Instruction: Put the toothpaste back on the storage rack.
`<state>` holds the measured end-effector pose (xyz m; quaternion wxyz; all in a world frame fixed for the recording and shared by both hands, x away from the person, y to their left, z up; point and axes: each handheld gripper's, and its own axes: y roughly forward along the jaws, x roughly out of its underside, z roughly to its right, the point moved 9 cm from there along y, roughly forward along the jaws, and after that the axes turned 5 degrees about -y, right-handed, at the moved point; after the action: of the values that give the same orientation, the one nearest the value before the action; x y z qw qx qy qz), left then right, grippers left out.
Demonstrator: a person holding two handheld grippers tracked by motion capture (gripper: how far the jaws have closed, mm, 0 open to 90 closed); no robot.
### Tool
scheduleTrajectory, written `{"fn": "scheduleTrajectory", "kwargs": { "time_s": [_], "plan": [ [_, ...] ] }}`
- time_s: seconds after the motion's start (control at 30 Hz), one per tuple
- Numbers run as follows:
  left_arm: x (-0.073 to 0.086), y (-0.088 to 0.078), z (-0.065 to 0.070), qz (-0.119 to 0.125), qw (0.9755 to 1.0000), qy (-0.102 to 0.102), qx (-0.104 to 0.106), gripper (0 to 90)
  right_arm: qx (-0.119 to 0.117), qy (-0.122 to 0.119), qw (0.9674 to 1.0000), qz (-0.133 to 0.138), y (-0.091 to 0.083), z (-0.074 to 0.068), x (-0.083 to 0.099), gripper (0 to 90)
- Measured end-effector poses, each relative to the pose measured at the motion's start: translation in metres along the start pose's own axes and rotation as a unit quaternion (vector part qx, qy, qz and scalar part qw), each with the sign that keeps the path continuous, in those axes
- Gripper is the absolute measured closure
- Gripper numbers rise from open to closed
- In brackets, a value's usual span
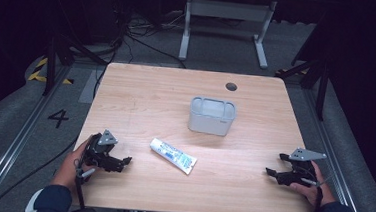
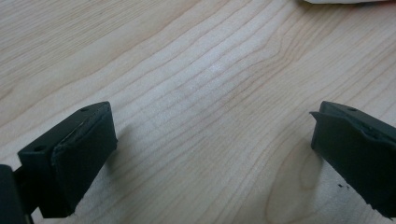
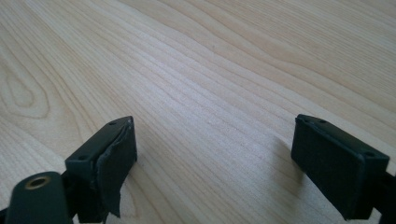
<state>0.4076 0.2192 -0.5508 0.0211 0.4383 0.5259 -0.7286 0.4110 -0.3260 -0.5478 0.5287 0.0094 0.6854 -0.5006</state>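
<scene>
toothpaste tube (image 1: 173,156) lies on the counter (image 1: 141,98) just right of the left claw (image 1: 123,161), long axis slanting toward the person's right; both claws spread, right claw (image 1: 275,165) farther off.

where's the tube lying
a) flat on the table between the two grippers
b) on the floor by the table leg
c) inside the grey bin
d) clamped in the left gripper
a: the tube lies flat on the table, in front of the grey bin, with the left gripper and right gripper open on either side, neither touching it.
</scene>
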Motion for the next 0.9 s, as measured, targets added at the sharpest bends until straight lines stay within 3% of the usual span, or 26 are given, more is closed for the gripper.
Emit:
{"fn": "scheduleTrajectory", "kwargs": {
  "time_s": [0.07, 0.47, 0.57, 0.6, 0.67, 0.7, 0.8, 0.9],
  "plan": [
    [-0.001, 0.001, -0.002, -0.002, 0.9998, 0.015, 0.010, 0.4, 0.000, 0.000, 1.0000, 0.000, 0.000, 0.000, 0.000, 14.3],
    [-0.003, 0.003, 0.001, -0.006, 0.9977, 0.049, 0.046, 0.4, 0.001, 0.001, 1.0000, 0.000, 0.000, 0.000, 0.000, 14.2],
    [-0.004, 0.003, 0.000, -0.010, 0.9960, 0.067, 0.058, 0.5, 0.001, 0.001, 1.0000, 0.000, 0.000, 0.000, 0.000, 14.2],
    [-0.004, 0.000, 0.002, -0.032, 0.9940, 0.081, 0.066, 2.2, 0.001, 0.001, 1.0000, 0.000, 0.000, 0.000, 0.000, 14.2],
    [-0.004, -0.002, 0.003, -0.044, 0.9930, 0.085, 0.070, 5.5, 0.001, 0.001, 1.0000, 0.000, 0.000, 0.000, 0.000, 14.2],
    [-0.005, -0.003, 0.003, -0.052, 0.9929, 0.082, 0.069, 10.1, 0.001, 0.001, 1.0000, 0.000, 0.000, 0.000, 0.000, 14.2],
    [-0.008, -0.006, 0.006, -0.075, 0.9896, 0.102, 0.069, 21.4, 0.001, 0.001, 1.0000, 0.000, 0.000, 0.000, 0.000, 14.2],
    [-0.013, -0.009, 0.010, -0.090, 0.9864, 0.123, 0.062, 21.3, 0.001, 0.001, 1.0000, 0.000, 0.000, 0.000, 0.000, 14.2]
  ]
}}
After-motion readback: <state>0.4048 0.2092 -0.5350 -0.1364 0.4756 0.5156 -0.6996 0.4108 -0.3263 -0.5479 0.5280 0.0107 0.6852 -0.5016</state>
